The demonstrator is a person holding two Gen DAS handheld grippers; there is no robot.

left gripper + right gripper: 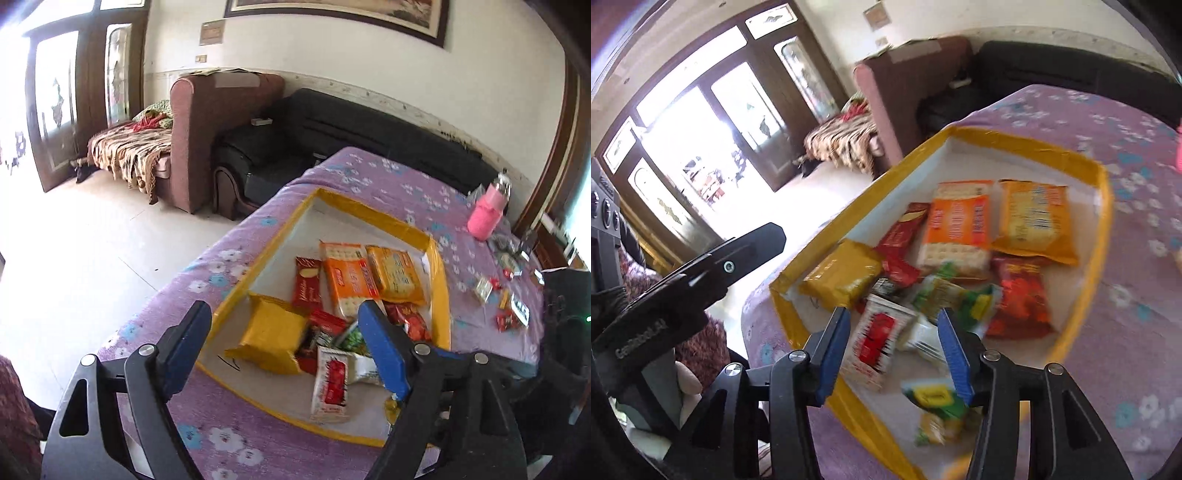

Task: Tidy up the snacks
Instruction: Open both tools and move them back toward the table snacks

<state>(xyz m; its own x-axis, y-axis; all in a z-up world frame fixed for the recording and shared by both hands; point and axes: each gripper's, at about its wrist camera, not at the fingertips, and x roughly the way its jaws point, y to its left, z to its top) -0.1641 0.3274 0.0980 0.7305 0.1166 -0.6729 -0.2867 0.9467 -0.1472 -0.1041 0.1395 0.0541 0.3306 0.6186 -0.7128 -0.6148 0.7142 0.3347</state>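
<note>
Left wrist view sat above near corner of yellow-edged tray (441,280), faced down-forward across purple tablecloth (388,177) toward sofa (332,125) and wall. Right wrist view sat closer, lower, tilted, faced tray (1104,221) and bright doors (701,147). Both shared tray, snack packets, tablecloth, sofa.

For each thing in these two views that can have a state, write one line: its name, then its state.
left gripper: open, nothing between its fingers
right gripper: open, above the white and red packet, not pressing it
yellow-edged box: open-topped, holding snack packets
orange cracker pack: lying flat in the box, sealed
yellow block pack: lying in the box
pink bottle: upright on the tablecloth, outside the box
</note>
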